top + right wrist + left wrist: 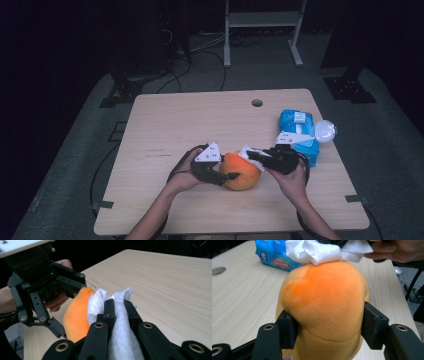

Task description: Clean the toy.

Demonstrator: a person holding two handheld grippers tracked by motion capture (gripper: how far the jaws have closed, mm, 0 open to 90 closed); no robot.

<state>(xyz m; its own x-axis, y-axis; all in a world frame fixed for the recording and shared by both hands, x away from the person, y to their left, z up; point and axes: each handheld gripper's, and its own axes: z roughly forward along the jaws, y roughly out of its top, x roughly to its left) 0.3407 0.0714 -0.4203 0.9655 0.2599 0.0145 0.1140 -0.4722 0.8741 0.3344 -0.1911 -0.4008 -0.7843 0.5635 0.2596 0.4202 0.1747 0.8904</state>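
The left hand-held gripper [231,176] clamps an orange plush toy [241,171] near the front middle of the desk [165,120]; in the left gripper view its black jaws press into the toy's [324,305] two sides, the soft body bulging between them. The right hand-held gripper [251,154] has its jaws pinched tight on a crumpled white tissue [117,327], which it holds against the top of the toy [75,315], touching the plush. A blue tissue pack [299,136] lies just behind the right hand [290,175], towards the desk's right edge.
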